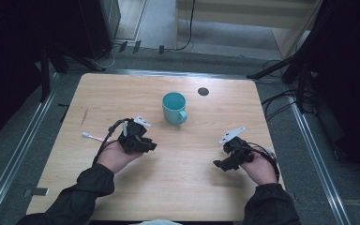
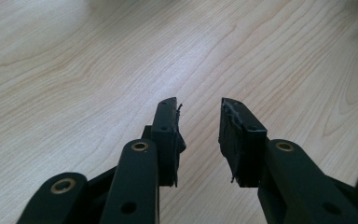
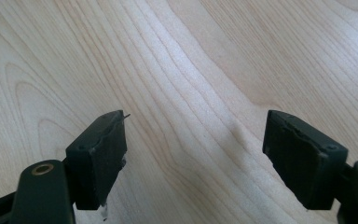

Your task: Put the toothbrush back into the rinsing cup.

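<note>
We hold both tongs empty and low over the bench (image 1: 178, 187), the left tongs (image 2: 199, 135) partly apart, the right tongs (image 3: 193, 158) wide, since the toothbrush (image 1: 93, 137) lies just left of our left hand (image 1: 117, 157), the teal mug (image 1: 174, 108) upright beyond.

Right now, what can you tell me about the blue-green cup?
The cup is a teal mug, smooth like glazed ceramic or plastic. It stands upright on the wooden table, a bit beyond the middle, with its mouth open to the top. The inside looks the same teal and seems empty. One loop handle sticks out at its lower right, toward the person. Nothing touches it but the table; both grippers are nearer the person, apart from it.
</note>
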`<state>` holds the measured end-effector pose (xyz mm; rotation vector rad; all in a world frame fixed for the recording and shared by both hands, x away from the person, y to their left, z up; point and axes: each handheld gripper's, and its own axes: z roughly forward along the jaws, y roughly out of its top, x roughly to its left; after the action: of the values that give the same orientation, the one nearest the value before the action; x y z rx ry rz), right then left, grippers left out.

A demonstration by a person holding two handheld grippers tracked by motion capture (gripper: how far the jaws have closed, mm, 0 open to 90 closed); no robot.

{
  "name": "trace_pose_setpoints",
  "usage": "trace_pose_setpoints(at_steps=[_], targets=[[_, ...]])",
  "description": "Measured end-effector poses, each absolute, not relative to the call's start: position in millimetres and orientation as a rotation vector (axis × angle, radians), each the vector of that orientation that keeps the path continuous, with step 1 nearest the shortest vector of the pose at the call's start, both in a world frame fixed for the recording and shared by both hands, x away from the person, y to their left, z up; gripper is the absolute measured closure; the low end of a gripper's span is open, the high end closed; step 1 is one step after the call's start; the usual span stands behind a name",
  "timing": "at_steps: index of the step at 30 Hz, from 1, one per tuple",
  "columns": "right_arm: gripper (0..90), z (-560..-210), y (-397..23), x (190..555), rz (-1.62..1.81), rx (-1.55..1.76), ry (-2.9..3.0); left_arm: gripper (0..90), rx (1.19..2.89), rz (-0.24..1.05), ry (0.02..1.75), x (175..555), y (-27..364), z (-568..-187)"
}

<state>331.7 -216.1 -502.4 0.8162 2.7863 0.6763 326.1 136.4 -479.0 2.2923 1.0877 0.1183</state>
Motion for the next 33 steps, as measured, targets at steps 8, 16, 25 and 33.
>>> trace_pose_setpoints(at_steps=[8,16,25,33], targets=[[22.3,-501.7,-214.7,330.3,0.672,0.803,2.793,71.3,2.298,0.105,1.113,328.6,140.3,-479.4],[22.3,-500.7,-213.8,330.8,0.674,0.796,2.79,75.5,2.282,0.118,1.149,332.4,150.0,-475.3],[22.4,-500.4,-213.8,329.8,0.67,0.783,2.787,82.9,2.254,0.14,1.189,334.9,161.7,-468.5],[22.3,-500.4,-213.7,329.3,0.663,0.771,2.789,88.0,2.248,0.146,1.235,340.0,175.8,-463.8]])
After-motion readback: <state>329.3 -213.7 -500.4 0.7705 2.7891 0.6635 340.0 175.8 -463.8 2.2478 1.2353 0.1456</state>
